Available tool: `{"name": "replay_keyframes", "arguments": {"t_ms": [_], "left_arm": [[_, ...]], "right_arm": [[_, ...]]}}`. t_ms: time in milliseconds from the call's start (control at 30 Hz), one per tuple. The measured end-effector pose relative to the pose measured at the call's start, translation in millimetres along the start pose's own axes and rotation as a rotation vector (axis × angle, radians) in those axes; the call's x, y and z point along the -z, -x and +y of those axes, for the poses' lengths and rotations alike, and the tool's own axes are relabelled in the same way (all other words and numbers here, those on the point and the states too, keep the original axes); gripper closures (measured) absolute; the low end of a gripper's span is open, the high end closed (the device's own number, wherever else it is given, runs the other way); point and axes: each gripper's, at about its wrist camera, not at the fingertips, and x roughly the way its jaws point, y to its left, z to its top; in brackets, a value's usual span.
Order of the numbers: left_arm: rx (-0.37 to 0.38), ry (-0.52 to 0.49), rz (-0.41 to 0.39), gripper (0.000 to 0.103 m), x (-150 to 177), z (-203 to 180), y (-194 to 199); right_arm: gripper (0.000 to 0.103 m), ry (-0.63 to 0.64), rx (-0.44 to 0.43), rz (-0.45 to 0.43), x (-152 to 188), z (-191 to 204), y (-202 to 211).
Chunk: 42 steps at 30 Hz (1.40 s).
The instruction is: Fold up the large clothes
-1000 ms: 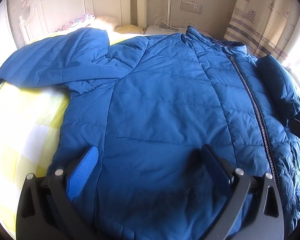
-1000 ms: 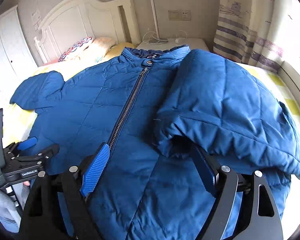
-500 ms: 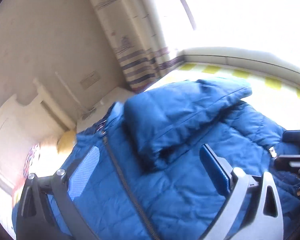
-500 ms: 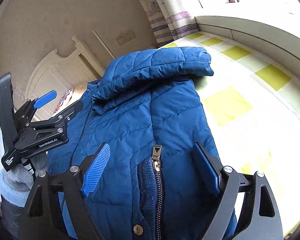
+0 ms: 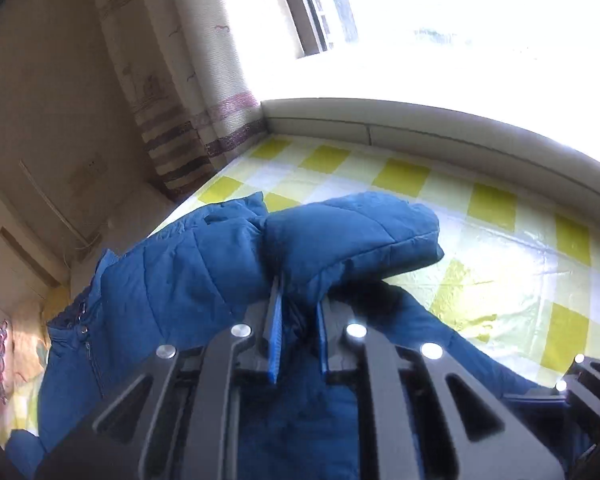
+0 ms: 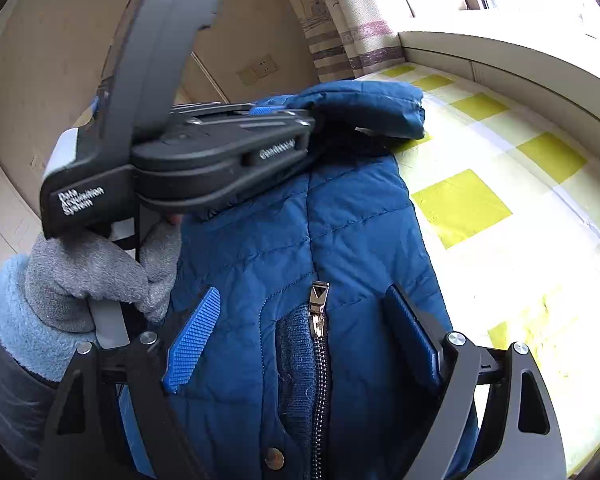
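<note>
Blue quilted jacket is spread out on the bed, over the yellow-and-white checked sheet, with one side running along the bed edge nearest the window. Its sleeve is folded across the body and bunched up. The left gripper has its fingers pinched together on that sleeve, fabric squeezed between the blue pads. From the right wrist view you can see the same gripper's black body with a gray-gloved hand on the handle. The right gripper sits over the jacket's hem end, fingers wide apart either side of the zipper pull, not gripping anything. A snap button sits below the zipper. Striped curtain hangs in the corner beside the window.
</note>
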Motion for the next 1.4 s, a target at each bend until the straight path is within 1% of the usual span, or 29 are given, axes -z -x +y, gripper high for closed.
{"name": "replay_keyframes", "arguments": {"t_ms": [33,100,133,167,200,233,267,300,333,367,400,433,500,533,567,700,767,833,867,967,1033,1067,1133,1167,1233,1300,1333,1367,1400], "left_arm": [[0.048,0.140,-0.058,0.091,0,27,17],[0.160,0.459,-0.181,0.091,17,89,52],[0.232,0.637,-0.241,0.090,34,124,66],[0.298,0.815,-0.298,0.090,62,157,78],[0.338,0.978,-0.338,0.088,93,187,86],[0.358,1.102,-0.346,0.083,124,209,90],[0.354,1.182,-0.314,0.074,151,225,90],[0.318,1.214,-0.264,0.067,174,235,90],[0.264,1.212,-0.221,0.055,191,240,92],[0.213,1.197,-0.185,0.044,208,242,96],[0.187,1.190,-0.157,0.039,221,244,98],[0.194,1.198,-0.146,0.034,233,247,100],[0.236,1.222,-0.155,0.033,245,253,103],[0.233,1.233,-0.163,0.031,247,256,106],[0.228,1.247,-0.176,0.026,245,262,105],[0.234,1.335,-0.202,0.025,251,278,102],[0.230,1.333,-0.197,0.025,251,278,99],[0.200,1.264,-0.191,0.025,246,273,98],[0.180,1.231,-0.187,0.025,245,270,97],[0.104,1.140,-0.153,0.027,239,258,95],[0.066,1.085,-0.126,0.027,229,249,90],[0.056,1.063,-0.118,0.027,226,245,88],[0.049,1.043,-0.111,0.027,224,242,87],[0.050,1.045,-0.111,0.027,225,242,87],[0.058,1.055,-0.114,0.026,227,241,86],[0.054,1.053,-0.115,0.026,230,241,89],[0.047,1.049,-0.113,0.026,228,240,88],[0.038,1.046,-0.114,0.026,228,239,90],[0.028,1.044,-0.119,0.026,229,238,93]], "right_arm": [[0.020,-0.002,-0.002,-0.001,0,-1,1],[0.021,-0.005,-0.006,-0.004,0,-2,2],[0.021,-0.007,-0.010,-0.006,1,-5,2],[0.021,-0.009,-0.014,-0.007,0,-7,3],[0.021,-0.012,-0.017,-0.007,0,-9,4],[0.021,-0.013,-0.019,-0.006,0,-11,4],[0.021,-0.013,-0.020,-0.004,0,-11,4],[0.020,-0.011,-0.020,-0.002,1,-11,3],[0.020,-0.011,-0.022,-0.001,1,-12,3],[0.020,-0.011,-0.023,-0.001,1,-11,3],[0.020,-0.012,-0.024,-0.002,1,-12,4],[0.020,-0.012,-0.024,-0.004,1,-12,4],[0.021,-0.011,-0.015,-0.003,1,-10,3],[0.021,-0.009,-0.010,-0.002,1,-11,3],[0.022,-0.008,-0.006,-0.001,1,-11,3],[0.023,-0.009,0.000,-0.002,2,-12,3],[0.023,0.018,0.027,0.013,3,-8,4],[0.023,0.099,0.083,0.028,1,4,4],[0.023,0.160,0.122,0.021,-1,12,4],[0.023,0.359,0.255,-0.034,-20,37,0],[0.023,0.520,0.319,-0.060,-35,55,-16],[0.023,0.598,0.346,-0.037,-42,61,-31],[0.029,0.686,0.409,0.043,-54,64,-67],[0.034,0.706,0.423,0.063,-60,65,-79],[0.041,0.710,0.437,0.067,-73,63,-94],[0.073,0.653,0.443,0.067,-85,53,-100],[0.076,0.600,0.413,0.070,-89,46,-99],[0.076,0.553,0.387,0.072,-90,39,-96],[0.077,0.527,0.381,0.074,-90,35,-94]]}}
